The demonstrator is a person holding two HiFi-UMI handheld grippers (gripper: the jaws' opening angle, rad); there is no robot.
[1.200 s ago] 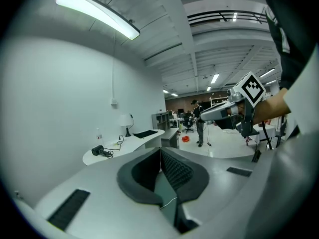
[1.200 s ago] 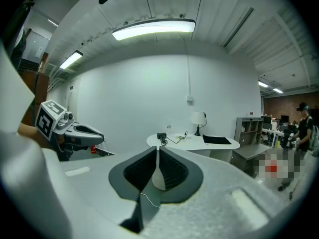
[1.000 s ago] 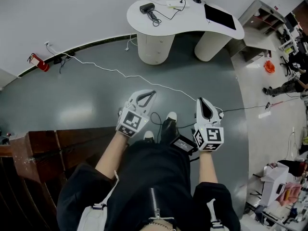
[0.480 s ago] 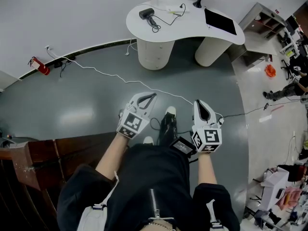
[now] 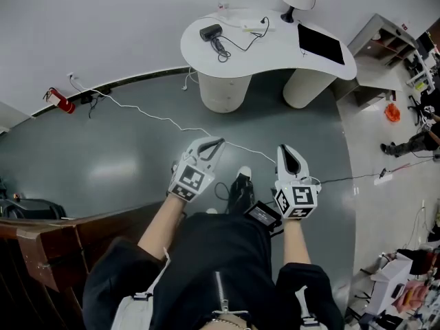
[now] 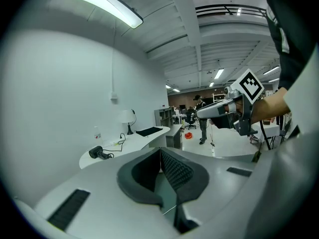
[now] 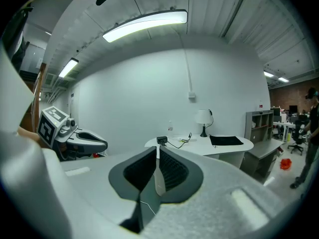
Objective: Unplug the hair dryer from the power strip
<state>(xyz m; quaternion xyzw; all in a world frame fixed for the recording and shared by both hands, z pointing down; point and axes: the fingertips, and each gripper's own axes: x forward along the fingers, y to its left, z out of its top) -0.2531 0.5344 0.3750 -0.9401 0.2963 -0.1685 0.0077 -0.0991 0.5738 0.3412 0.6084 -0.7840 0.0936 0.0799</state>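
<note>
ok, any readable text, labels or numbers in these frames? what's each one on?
No text can be read.
Cube on the left gripper, cube on the right gripper: square markers only, no letters.
Red fire extinguisher by the wall: label too small.
Dark device at the person's waist: screen blurred.

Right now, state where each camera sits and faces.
Head view: on the head, steeply down at floor and white desk; forearms, legs, left gripper, right gripper show.
Left gripper view: along its shut jaws toward the desk; right gripper at right.
Right gripper view: along its shut jaws, deskward; left gripper at left.
Shared: hair dryer on the desk.
</note>
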